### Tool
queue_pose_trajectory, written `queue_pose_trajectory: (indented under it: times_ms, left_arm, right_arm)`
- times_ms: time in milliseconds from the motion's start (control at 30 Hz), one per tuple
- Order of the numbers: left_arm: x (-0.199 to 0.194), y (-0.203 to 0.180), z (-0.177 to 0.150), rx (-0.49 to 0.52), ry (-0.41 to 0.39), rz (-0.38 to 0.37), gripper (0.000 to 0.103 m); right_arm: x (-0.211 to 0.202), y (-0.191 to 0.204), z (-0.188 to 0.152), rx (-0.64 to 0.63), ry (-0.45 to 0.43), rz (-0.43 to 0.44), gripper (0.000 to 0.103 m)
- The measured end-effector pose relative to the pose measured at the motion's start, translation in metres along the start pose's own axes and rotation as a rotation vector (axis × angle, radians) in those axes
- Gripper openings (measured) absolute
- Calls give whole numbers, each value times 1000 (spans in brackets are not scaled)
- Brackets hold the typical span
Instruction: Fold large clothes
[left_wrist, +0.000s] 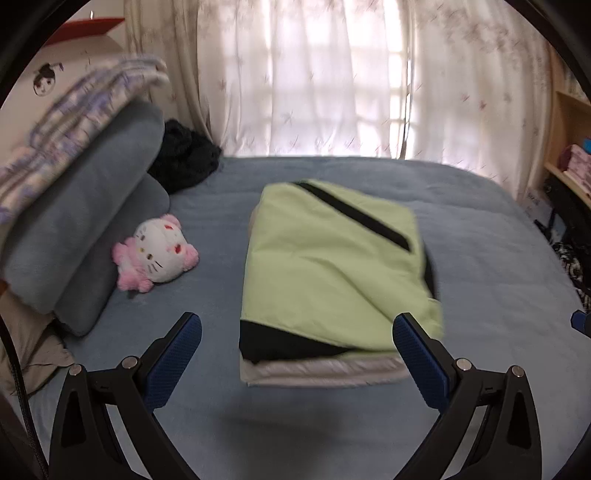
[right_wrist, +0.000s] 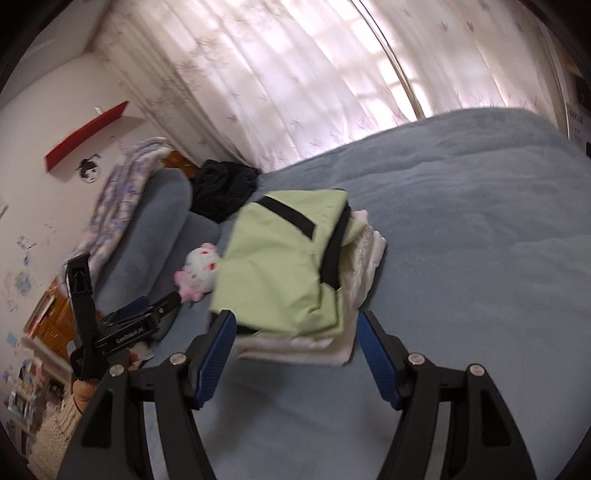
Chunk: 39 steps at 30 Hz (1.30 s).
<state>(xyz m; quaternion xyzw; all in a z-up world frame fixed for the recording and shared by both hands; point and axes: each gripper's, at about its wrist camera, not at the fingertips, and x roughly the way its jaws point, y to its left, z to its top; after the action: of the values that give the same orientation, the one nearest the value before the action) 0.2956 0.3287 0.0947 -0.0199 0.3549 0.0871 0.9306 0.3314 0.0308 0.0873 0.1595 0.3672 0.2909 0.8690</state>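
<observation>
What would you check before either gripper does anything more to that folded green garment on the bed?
1. Left gripper open, holding nothing: ok.
2. Right gripper open, holding nothing: ok.
3. Green garment folded on the white fabric: ok.
4. White fabric flush under the garment: not ok; it bulges out on one side.
5. Plush toy apart from the pile: ok.
6. Bed flat around the pile: ok.

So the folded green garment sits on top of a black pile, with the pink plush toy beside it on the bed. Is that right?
Not quite. The green garment sits on a white folded pile, not a black one; the right wrist view shows the white layers under it. The black heap lies apart, near the pillows. The plush toy is indeed beside the garment on the bed.
</observation>
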Motion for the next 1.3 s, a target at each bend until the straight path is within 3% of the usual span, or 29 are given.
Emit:
queue_pose_trajectory:
  times_ms: [233, 467, 633, 933, 1300]
  left_arm:
    - [-119, -28, -31, 30, -46, 4, 103]
    - [-195, -57, -88, 40, -62, -47, 103]
    - [-236, -69, -127, -36, -41, -175, 103]
    - [-259, -97, -178, -95, -20, -248, 103]
    - [-227, -131, -248, -90, 24, -233, 102]
  right_arm:
    - [-118, 55, -26, -161, -55, -36, 68]
    - [-187, 75, -79, -246, -56, -34, 68]
    - [-219, 68, -119, -233, -24, -35, 68]
    - [-255, 42, -171, -185, -1, -56, 68]
    - [-244, -18, -240, -28, -36, -161, 68]
